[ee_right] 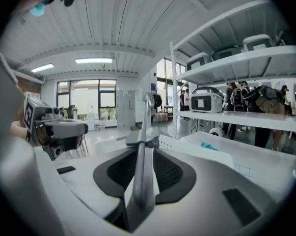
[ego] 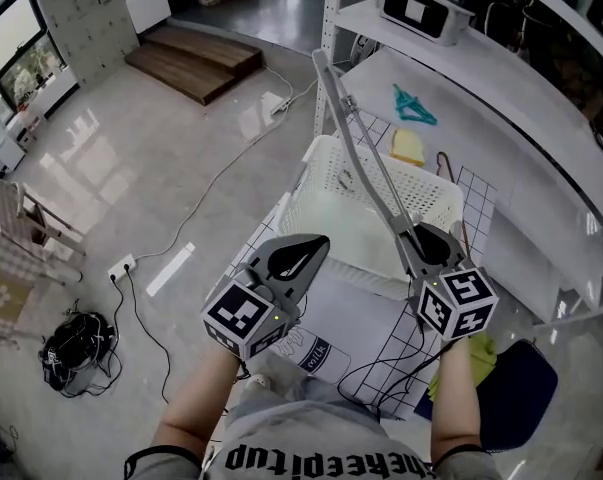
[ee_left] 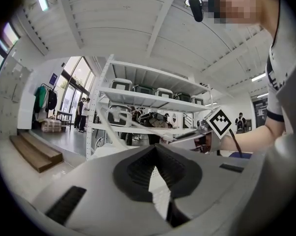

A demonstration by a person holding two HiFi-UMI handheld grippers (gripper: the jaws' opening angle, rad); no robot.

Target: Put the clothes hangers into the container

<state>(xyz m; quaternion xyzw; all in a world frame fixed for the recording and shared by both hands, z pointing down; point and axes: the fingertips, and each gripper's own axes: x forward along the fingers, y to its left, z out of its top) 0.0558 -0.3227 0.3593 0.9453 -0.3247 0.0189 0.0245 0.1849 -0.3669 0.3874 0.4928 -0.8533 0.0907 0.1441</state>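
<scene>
A long grey clothes hanger (ego: 366, 148) slants up and to the left over the white perforated basket (ego: 436, 190). My right gripper (ego: 418, 240) is shut on the hanger's lower end, just above the basket's near rim. In the right gripper view the hanger (ee_right: 144, 166) runs out between the dark pads of the right gripper (ee_right: 145, 149). My left gripper (ego: 303, 255) hovers to the left of the basket. Its jaws meet at the tips with nothing between them, as the left gripper view shows (ee_left: 156, 149). A teal hanger (ego: 413, 106) lies on the white shelf behind the basket.
The basket stands on a wire-grid surface (ego: 381, 368) beside a white shelf rack (ego: 331, 28). A yellow item (ego: 408, 146) lies by the teal hanger, and a boxy appliance (ego: 421, 8) sits higher up. A white printed sheet (ego: 331, 338) lies under the grippers, and cables cross the floor (ego: 211, 178).
</scene>
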